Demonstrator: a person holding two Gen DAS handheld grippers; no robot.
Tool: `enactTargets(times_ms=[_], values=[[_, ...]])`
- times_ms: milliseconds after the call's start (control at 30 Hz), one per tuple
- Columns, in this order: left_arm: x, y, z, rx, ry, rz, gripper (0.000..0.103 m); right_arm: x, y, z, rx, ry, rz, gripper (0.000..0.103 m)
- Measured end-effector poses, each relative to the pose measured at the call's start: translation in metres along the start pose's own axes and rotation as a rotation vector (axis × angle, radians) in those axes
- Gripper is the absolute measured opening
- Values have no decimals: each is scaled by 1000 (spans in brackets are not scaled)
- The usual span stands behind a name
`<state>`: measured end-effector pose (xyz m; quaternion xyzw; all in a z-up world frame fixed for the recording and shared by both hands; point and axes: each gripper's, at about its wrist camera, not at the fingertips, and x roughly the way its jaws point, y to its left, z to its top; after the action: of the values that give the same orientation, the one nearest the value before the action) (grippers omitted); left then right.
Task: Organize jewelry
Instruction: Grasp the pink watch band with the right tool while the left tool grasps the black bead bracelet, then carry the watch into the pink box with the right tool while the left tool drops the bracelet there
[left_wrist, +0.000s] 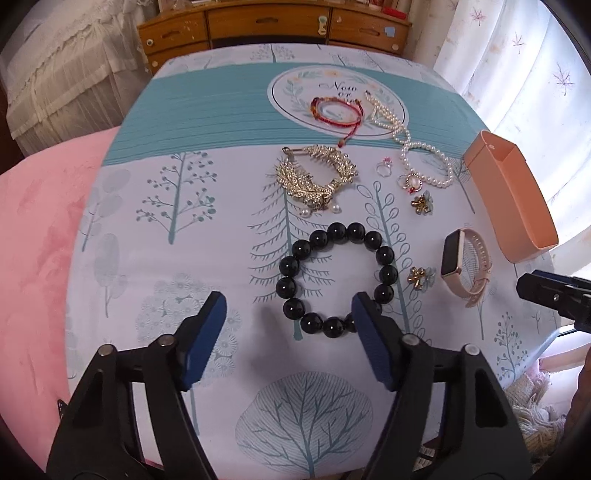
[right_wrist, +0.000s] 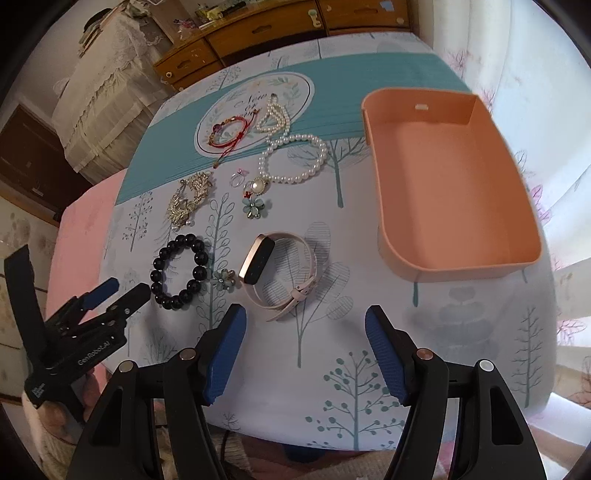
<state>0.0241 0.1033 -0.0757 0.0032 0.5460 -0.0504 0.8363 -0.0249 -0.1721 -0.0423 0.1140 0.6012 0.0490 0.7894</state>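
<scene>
Jewelry lies spread on a tree-print tablecloth (left_wrist: 166, 229). My left gripper (left_wrist: 288, 314) is open and empty, just in front of a black bead bracelet (left_wrist: 336, 280) (right_wrist: 179, 271); its right finger touches or overlaps the bracelet's near edge. My right gripper (right_wrist: 306, 326) is open and empty, just short of a pink watch (right_wrist: 277, 275) (left_wrist: 465, 266). An empty orange tray (right_wrist: 450, 184) (left_wrist: 513, 199) stands at the right. Also here: a gold leaf bracelet (left_wrist: 317, 177), a pearl necklace (right_wrist: 291, 158), a red cord bracelet (left_wrist: 338, 109), a ring (left_wrist: 384, 168), two flower pieces (left_wrist: 421, 278) (right_wrist: 255, 206).
A pink cushion (left_wrist: 40, 236) lies left of the table. A wooden drawer cabinet (left_wrist: 273, 26) stands behind it. White curtains (left_wrist: 524, 59) hang at the right. The right gripper's tip shows at the left wrist view's right edge (left_wrist: 554, 295); the left gripper shows in the right wrist view (right_wrist: 110, 295).
</scene>
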Motion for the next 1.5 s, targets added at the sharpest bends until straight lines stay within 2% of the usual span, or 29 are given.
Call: enactTargets(times_ms=[233, 300, 367, 433, 500, 633, 667, 700, 800, 900, 967, 1000, 1033, 1067, 1233, 1367, 1500], values=[[15, 6, 15, -45, 42, -23, 67, 35, -11, 22, 186, 112, 69, 68], [19, 8, 18, -51, 53, -25, 67, 42, -11, 25, 216, 138, 44, 68], [22, 11, 20, -57, 65, -26, 67, 48, -11, 27, 231, 145, 36, 64], [25, 13, 22, -63, 75, -28, 66, 54, -10, 28, 238, 153, 31, 55], [29, 14, 24, -63, 85, -26, 61, 62, -9, 31, 244, 162, 28, 53], [36, 15, 24, -61, 103, -20, 53, 68, 5, 39, 200, 139, -24, 41], [37, 15, 24, -61, 107, -19, 53, 68, 10, 41, 178, 130, -46, 39], [39, 14, 25, -60, 110, -18, 53, 69, 15, 41, 151, 131, -64, 32], [43, 10, 26, -50, 118, -10, 53, 71, 31, 36, 54, 121, -145, 29], [46, 4, 26, -25, 119, 8, 53, 74, 41, 33, 5, 113, -174, 19], [48, -1, 27, -1, 118, 32, 51, 75, 43, 33, -15, 99, -183, 19], [47, -5, 28, 14, 112, 31, 40, 76, 44, 33, -19, 93, -182, 19], [46, -6, 28, 25, 108, 27, 21, 76, 44, 33, -20, 88, -175, 18], [46, -10, 29, 44, 109, 29, 12, 75, 43, 33, -20, 84, -163, 18], [41, -19, 30, 39, 96, 17, 12, 49, 40, 20, -35, -7, -119, 16], [4, -23, 27, 14, 11, -30, 12, 23, 42, 12, -64, -95, -63, 16], [-45, -46, 33, 56, -93, -75, 12, -3, 42, 10, -70, -187, -19, 13]])
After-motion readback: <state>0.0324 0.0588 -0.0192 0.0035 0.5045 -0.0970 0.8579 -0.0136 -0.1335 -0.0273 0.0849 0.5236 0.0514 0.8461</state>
